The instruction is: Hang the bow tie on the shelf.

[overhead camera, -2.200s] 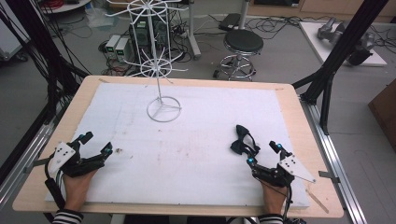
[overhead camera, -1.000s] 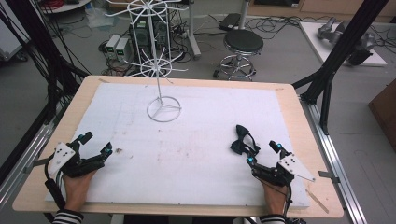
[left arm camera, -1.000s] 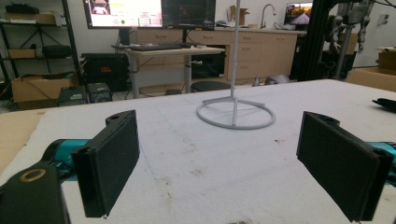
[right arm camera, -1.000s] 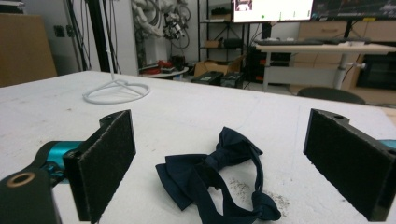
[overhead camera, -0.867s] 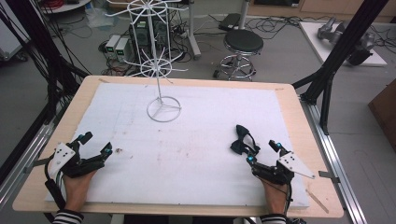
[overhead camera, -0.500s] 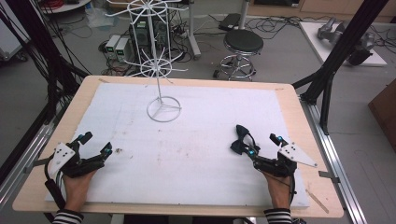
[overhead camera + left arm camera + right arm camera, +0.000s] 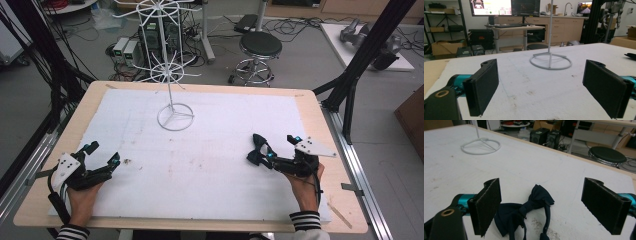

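A dark navy bow tie [image 7: 258, 150] [image 7: 524, 216] lies flat on the white mat at the right. My right gripper [image 7: 274, 149] [image 7: 541, 195] hovers just behind and over it. Its jaws have just been closing a little but still stand wide, one on each side of the bow tie, with neither pad touching it. My left gripper [image 7: 105, 152] [image 7: 540, 75] rests open near the mat's left front with nothing between its pads. A white wire display stand [image 7: 175, 117] [image 7: 550, 61] [image 7: 481, 145] rises from a ring base at the back middle.
The white mat [image 7: 215, 130] covers most of the wooden table [image 7: 312, 107]. A thin wooden stick [image 7: 340, 215] lies at the front right corner. Behind the table are a black stool [image 7: 260, 47] and black frame posts [image 7: 367, 55].
My right hand has lifted and moved forward toward the bow tie, so its jaws now straddle it. The left hand has stayed put.
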